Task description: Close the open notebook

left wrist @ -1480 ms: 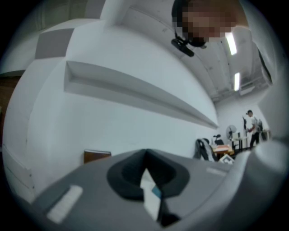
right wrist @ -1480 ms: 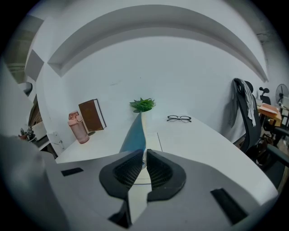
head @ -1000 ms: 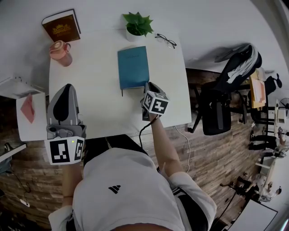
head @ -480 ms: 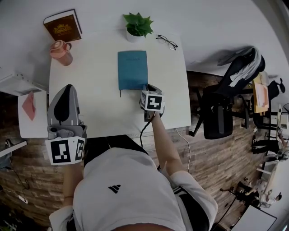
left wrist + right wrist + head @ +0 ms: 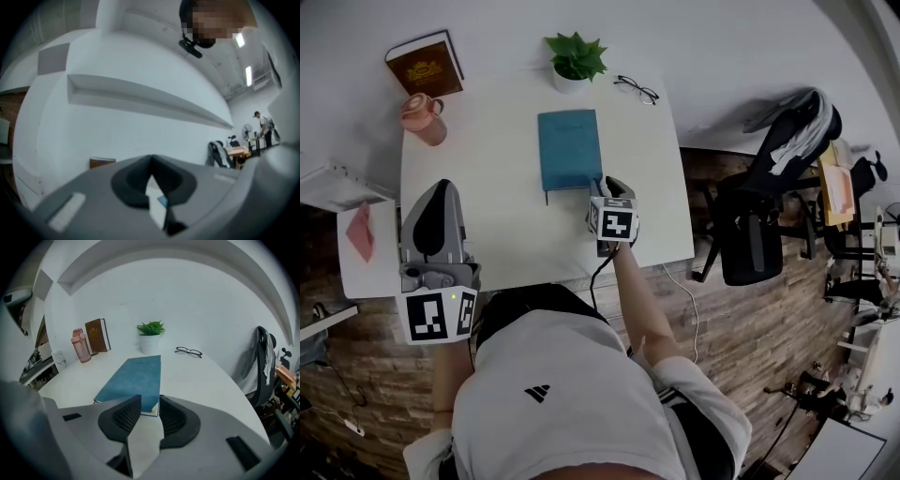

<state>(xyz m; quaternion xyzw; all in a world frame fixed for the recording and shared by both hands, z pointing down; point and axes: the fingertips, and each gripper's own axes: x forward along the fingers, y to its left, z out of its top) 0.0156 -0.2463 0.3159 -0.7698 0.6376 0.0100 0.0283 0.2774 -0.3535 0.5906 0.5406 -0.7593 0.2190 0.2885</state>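
A teal notebook (image 5: 570, 148) lies closed and flat in the middle of the white table (image 5: 506, 225). In the right gripper view the notebook (image 5: 133, 376) stretches away from the jaws. My right gripper (image 5: 605, 185) sits at its near right corner, pointing down at the table. Its jaws are opening, and the notebook's corner shows just beyond the gap between the tips (image 5: 150, 401), with the pads off it. My left gripper (image 5: 439, 192) hovers level over the table's near left part, shut and empty; its own view shows the gripper (image 5: 151, 161) facing the wall.
Along the table's far edge stand a potted plant (image 5: 574, 58), glasses (image 5: 637, 90), a brown book (image 5: 425, 64) and a pink bottle (image 5: 424, 117). A chair with a jacket (image 5: 773, 178) stands to the right. A white side shelf (image 5: 361, 234) is at the left.
The right gripper has rolled a little at the notebook's near right corner. The notebook stays closed and flat. The left gripper has kept still.
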